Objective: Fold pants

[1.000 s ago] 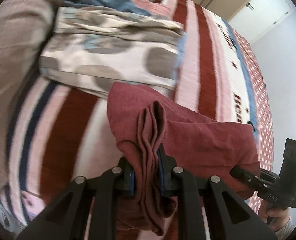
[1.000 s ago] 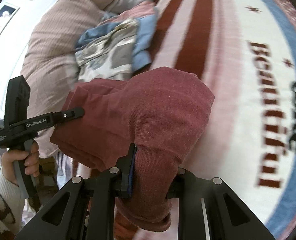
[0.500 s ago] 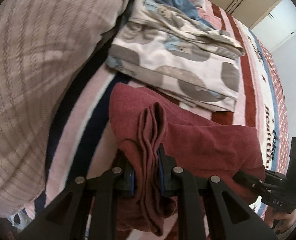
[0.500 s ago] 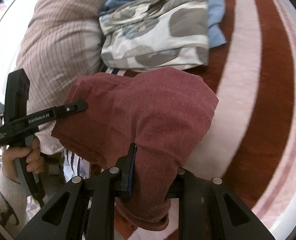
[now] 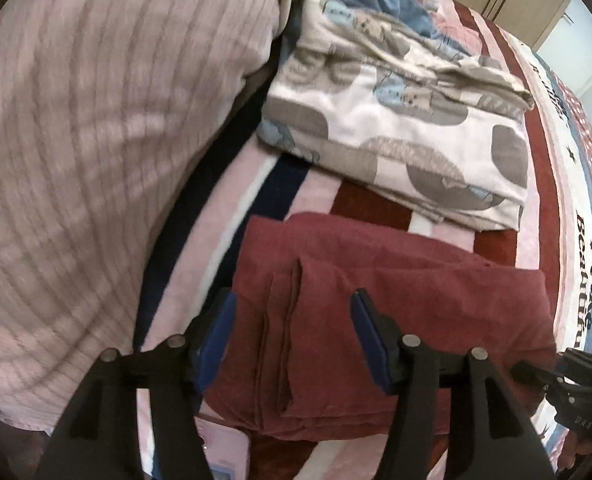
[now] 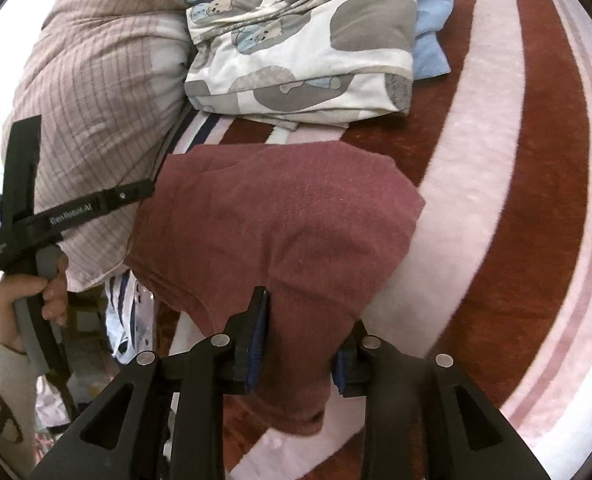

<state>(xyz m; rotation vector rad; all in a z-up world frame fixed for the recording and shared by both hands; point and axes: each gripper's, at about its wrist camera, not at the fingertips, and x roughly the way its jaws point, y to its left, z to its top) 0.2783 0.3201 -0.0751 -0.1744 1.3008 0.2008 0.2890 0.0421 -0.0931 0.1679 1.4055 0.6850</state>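
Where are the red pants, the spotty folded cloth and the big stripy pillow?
red pants point(image 5: 396, 320), left wrist view, flat top of the folded bundle
spotty folded cloth point(image 6: 308, 52), right wrist view, white middle of its top
stripy pillow point(image 5: 95, 140), left wrist view, its broad side

Pillow point(image 5: 95, 140) motion-blurred, right tool point(image 6: 300, 344) far pad hidden behind pants point(image 6: 279, 232), blanket lettering point(image 5: 588, 276) cropped

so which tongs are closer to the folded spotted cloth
Left, I think, though it is close. The left tongs are open over the pants, at the end beside the pillow; the spotted cloth lies just beyond. The right tongs grip the pants' other end.
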